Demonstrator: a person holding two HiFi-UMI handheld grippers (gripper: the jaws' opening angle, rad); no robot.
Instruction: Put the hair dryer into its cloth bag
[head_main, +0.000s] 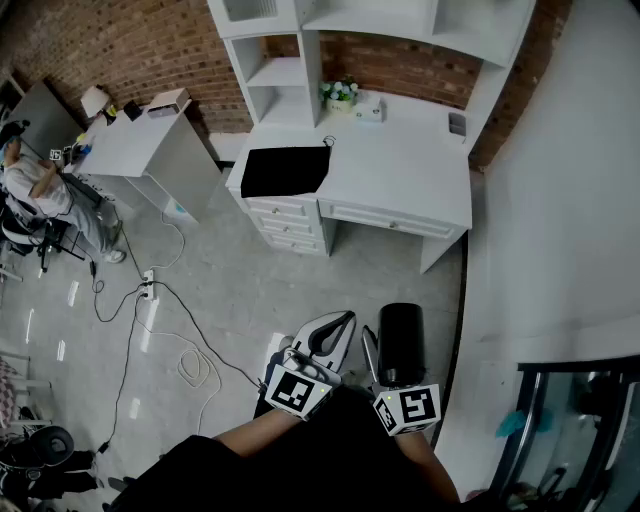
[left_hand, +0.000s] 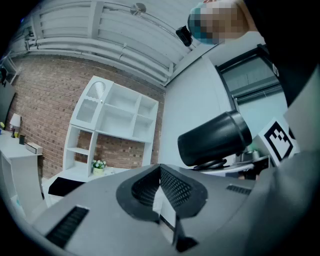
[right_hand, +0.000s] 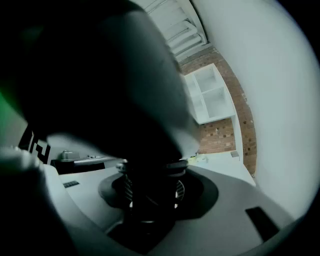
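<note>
Head view shows the hair dryer (head_main: 402, 345) in my right tongs (head_main: 388, 368), which clamp its handle so I can carry it. My left tongs (head_main: 327, 337) are pressed together and empty, free to spread the cloth bag (head_main: 285, 171), which lies flat on the table (head_main: 400, 165), well apart from me

hair dryer (head_main: 402, 345): black | cloth bag (head_main: 285, 171): black | desk (head_main: 405, 165): white (brick wall (head_main: 120, 50) red)

Legible text, brands, numbers: none; the only signs are black-and-white square markers, without letters or digits, on the left marker cube (head_main: 297, 390) and the right marker cube (head_main: 412, 408).
</note>
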